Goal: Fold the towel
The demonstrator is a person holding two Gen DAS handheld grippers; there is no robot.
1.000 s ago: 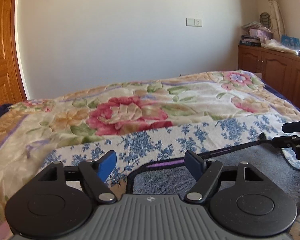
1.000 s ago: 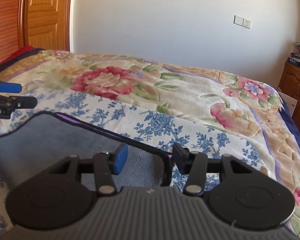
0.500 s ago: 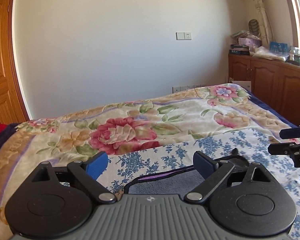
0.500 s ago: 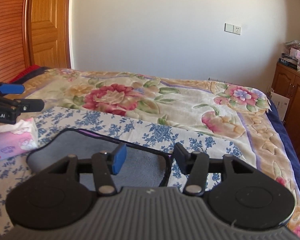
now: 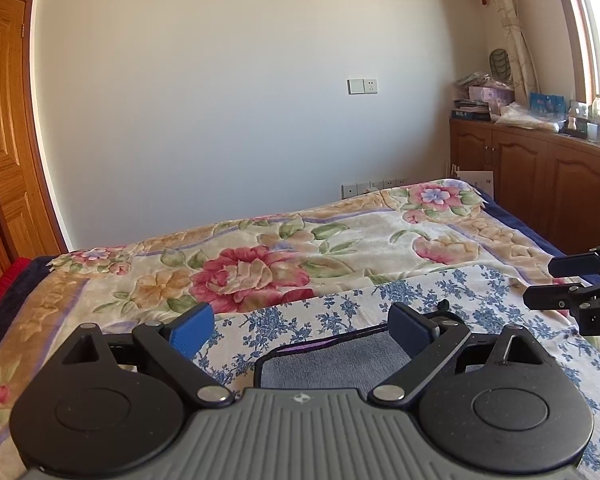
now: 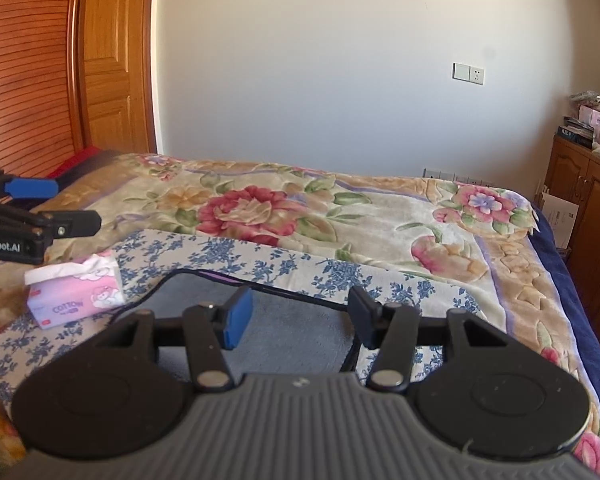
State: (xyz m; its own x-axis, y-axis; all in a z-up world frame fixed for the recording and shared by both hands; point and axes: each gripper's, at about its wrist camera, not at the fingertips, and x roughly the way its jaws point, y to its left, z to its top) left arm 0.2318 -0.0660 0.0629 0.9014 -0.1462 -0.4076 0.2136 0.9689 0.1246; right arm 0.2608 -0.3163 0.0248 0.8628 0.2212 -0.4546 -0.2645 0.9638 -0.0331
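A grey towel [image 6: 284, 328] with a dark border and a purple stripe lies flat on a blue-flowered cloth [image 6: 284, 264] on the bed. It also shows in the left wrist view [image 5: 332, 364]. My left gripper [image 5: 300, 332] is open and empty, raised above the towel's near left part. My right gripper [image 6: 296, 316] is open and empty, raised above the towel's right part. Each gripper shows at the edge of the other's view: the right one [image 5: 572, 280], the left one [image 6: 40, 208].
A pink tissue pack [image 6: 76, 288] lies on the cloth left of the towel. The bed carries a flowered blanket [image 6: 340, 216]. Wooden cabinets [image 5: 540, 184] stand to the right, a wooden door [image 6: 108, 60] to the left, a white wall behind.
Both grippers have risen and pulled back from the towel, jaws open throughout. The towel lies lower and smaller in both views. The tissue pack has come into the right view.
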